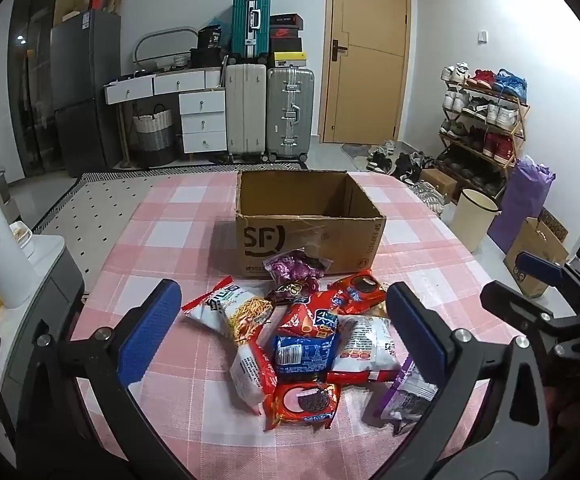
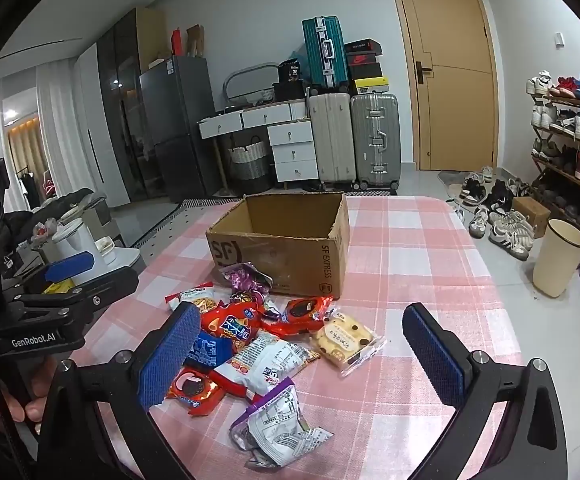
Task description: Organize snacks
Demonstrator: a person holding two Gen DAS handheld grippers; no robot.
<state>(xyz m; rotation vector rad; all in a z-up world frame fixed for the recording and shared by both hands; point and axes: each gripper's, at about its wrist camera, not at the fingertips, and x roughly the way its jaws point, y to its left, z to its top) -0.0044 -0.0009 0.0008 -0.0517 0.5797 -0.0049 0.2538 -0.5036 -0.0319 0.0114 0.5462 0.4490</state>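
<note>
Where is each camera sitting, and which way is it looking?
Left wrist: sits on the left gripper, looking forward over the snack pile to the box; its open jaws and the right gripper's side show.
Right wrist: sits on the right gripper, looking the same way from further right; its open jaws, the left gripper and a hand show.
Both share: snacks, box, checked table, suitcases, door.

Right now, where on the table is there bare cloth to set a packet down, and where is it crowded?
Bare checked tablecloth lies right of the cardboard box, between it and the table's edge, and also left of the box. Crowded: the snack pile directly before the box, touching its front. The cookie packet marks the pile's right border.
</note>
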